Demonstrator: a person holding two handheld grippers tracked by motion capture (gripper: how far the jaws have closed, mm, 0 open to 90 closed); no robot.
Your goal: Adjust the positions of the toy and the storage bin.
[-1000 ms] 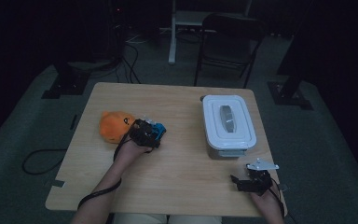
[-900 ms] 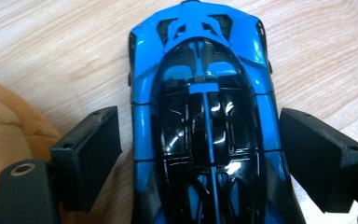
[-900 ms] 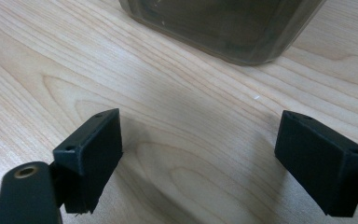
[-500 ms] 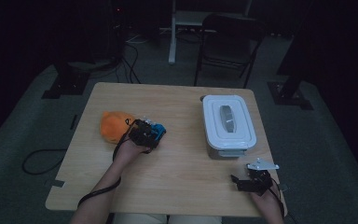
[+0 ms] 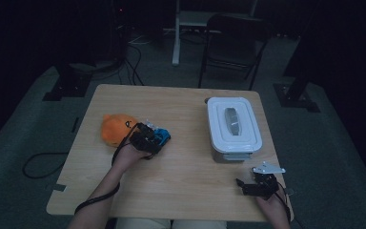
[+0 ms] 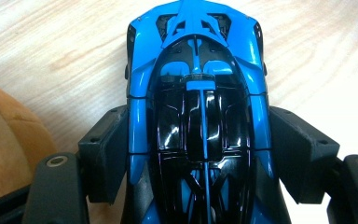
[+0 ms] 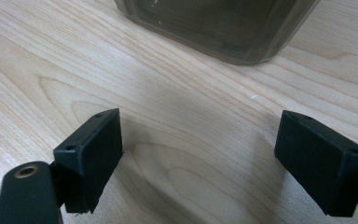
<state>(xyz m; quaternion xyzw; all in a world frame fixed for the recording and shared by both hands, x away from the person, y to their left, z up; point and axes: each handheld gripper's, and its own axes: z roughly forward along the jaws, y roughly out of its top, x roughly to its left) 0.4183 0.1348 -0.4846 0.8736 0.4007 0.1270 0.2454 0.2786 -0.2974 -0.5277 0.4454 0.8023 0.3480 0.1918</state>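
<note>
Jaws, left: left gripper has just been closing; both pads now sit against the flanks of the car, which lies between them.
Jaws, right: right gripper stands wide apart with nothing between, low over bare table.
Plush: orange, at far left, just beside the car.
Car, place: blue and black, on the table left of centre, nose pointing away from the left gripper.
Box: white, lid on, right of centre, well apart from the car.
Step in hand: judged to be gripping the car for a lift.
Doing it well: keep the pads square on the car's mid-body, squeeze until firm, then raise straight up, clear of the plush.
Writing: none legible on car, plush or box.
</note>
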